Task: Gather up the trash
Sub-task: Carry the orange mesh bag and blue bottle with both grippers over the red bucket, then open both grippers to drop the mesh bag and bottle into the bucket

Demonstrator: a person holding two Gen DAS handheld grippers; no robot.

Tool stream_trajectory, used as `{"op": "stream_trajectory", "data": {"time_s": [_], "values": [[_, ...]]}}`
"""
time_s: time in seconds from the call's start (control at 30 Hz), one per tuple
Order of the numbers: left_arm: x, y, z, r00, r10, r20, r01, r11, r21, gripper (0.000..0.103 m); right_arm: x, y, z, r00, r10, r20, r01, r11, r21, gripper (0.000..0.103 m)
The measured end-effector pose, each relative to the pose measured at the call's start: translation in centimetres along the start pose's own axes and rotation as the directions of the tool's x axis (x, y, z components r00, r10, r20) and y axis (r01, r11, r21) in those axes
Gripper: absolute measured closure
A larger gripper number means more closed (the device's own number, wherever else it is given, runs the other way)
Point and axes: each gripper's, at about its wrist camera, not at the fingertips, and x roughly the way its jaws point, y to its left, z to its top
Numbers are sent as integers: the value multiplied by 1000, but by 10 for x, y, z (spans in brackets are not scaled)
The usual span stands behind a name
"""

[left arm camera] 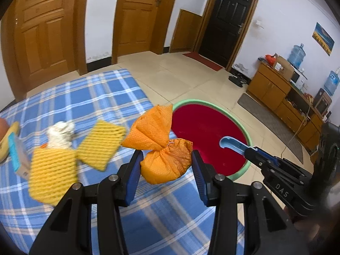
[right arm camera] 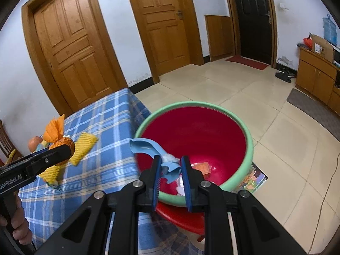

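My left gripper (left arm camera: 167, 161) is shut on an orange tied bundle (left arm camera: 163, 148), held above the blue plaid tablecloth (left arm camera: 89, 97) near its right edge. Two yellow foam nets (left arm camera: 53, 170) (left arm camera: 102, 144) and a white crumpled tissue (left arm camera: 60, 133) lie on the cloth to the left. Beside the table stands a red basin with a green rim (right arm camera: 250, 148), with scraps of paper (right arm camera: 201, 166) inside. My right gripper (right arm camera: 171, 170) is shut on a curved blue plastic piece (right arm camera: 146, 146) over the basin's near-left rim. The right wrist view shows the left gripper (right arm camera: 67, 148) with the orange bundle (right arm camera: 56, 131).
The basin rests on a red stool (right arm camera: 182, 216). A banana (left arm camera: 8, 140) and a small box (left arm camera: 18, 157) lie at the table's left. Wooden doors (right arm camera: 74, 53) and a black door (right arm camera: 252, 17) line the far wall. A wooden cabinet (left arm camera: 274, 89) runs along the right, beyond tiled floor.
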Motion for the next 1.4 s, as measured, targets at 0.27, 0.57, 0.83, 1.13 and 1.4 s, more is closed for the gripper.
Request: {"op": "stream_trajectory", "data": {"time_s": [0.27,0.57,0.83,1.13,1.4], "values": [[36,-22,4,998,-34,-44,36,999,37,57,20,-25,1,999,-25,-28,26,999,36,82],[62,-41,7,996,-51,-75,56,996,69,56,32,-45,2,999,-24,-43,27,997,67,81],[73,-53,10,994,-64,-88,72,993,90,51,28,-53,1,999,-13,-30,16,995,100,62],[72,-54,12,995,-49,-82,55,995,78,36,21,-61,2,1000,-22,-10,23,991,132,48],[59,-45,10,997,-38,-65,42,997,60,36,10,-58,2,1000,-21,4,21,990,141,40]]}}
